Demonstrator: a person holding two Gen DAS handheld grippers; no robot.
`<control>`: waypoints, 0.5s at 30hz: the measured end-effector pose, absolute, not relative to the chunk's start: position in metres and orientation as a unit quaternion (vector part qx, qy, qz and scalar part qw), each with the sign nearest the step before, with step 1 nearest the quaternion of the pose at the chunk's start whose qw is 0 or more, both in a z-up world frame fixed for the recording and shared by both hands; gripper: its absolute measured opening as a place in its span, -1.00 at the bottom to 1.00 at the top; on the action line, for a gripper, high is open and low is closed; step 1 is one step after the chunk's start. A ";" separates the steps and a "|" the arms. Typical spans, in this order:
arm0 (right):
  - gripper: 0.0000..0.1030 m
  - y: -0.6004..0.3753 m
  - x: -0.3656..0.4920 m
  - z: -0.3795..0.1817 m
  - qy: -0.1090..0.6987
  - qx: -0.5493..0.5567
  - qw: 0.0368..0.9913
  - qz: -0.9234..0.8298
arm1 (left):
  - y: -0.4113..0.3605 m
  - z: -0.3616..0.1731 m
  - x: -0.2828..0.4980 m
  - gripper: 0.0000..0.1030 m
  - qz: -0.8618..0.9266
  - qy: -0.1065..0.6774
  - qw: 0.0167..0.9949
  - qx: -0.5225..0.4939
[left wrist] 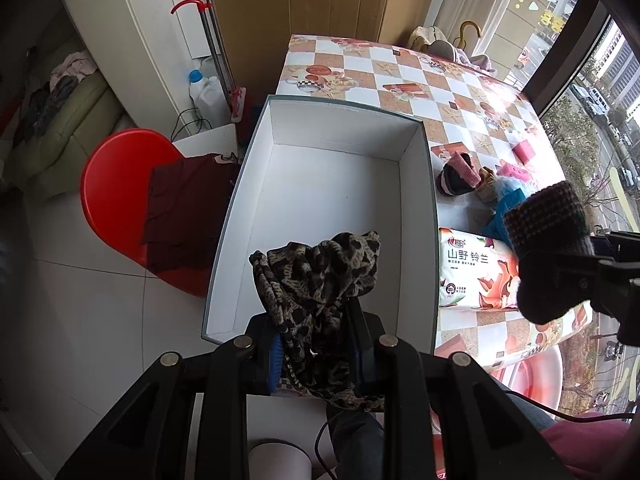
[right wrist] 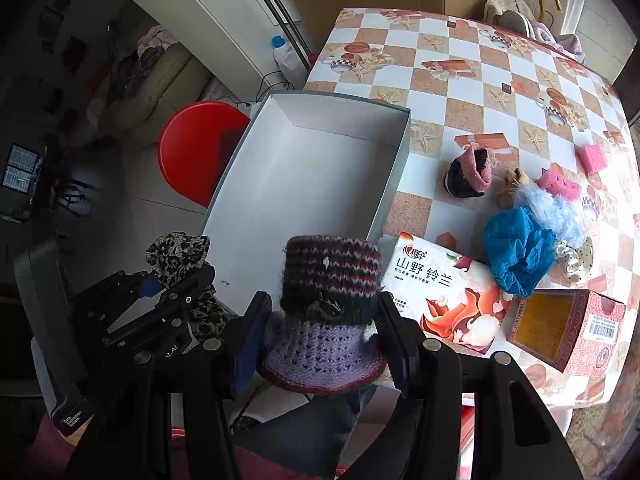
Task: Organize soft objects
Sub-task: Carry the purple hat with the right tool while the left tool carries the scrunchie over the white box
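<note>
Left gripper [left wrist: 320, 344] clamps one leopard-print cloth [left wrist: 320, 276] over the near edge of one white box [left wrist: 336, 184]. Right gripper [right wrist: 320, 332] clamps one knitted hat [right wrist: 328, 296] by the box's near right corner.

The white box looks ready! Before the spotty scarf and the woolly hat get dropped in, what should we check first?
1. Left gripper has the leopard scarf held: ok, jaws shut on it.
2. Right gripper has the knitted hat held: ok.
3. White box has room inside: ok, nothing lies on its floor.
4. Scarf is above the box: ok, over the near end.
5. Hat is above the box: cannot tell; it seems near the box's near right corner, by the tissue pack.
6. Scarf tail clears the rim: cannot tell, it hangs behind the jaws.
</note>
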State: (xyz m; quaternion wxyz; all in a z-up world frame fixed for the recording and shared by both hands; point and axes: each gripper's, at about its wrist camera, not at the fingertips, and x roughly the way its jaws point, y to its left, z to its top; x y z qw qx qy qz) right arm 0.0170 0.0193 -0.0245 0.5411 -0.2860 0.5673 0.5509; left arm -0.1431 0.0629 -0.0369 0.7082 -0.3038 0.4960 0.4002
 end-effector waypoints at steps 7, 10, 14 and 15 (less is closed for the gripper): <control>0.06 0.020 0.014 -0.033 0.574 -0.292 0.533 0.550 | 0.070 -0.043 -0.154 -0.45 0.416 0.492 0.698 -0.312; 0.06 0.025 0.008 -0.044 0.582 -0.302 0.519 0.549 | 0.074 -0.051 -0.158 -0.45 0.420 0.496 0.689 -0.322; 0.06 0.035 -0.001 -0.058 0.586 -0.313 0.507 0.550 | 0.081 -0.062 -0.158 -0.45 0.421 0.500 0.682 -0.328; 0.06 0.039 -0.004 -0.060 0.585 -0.315 0.504 0.552 | 0.083 -0.065 -0.157 -0.45 0.421 0.504 0.680 -0.327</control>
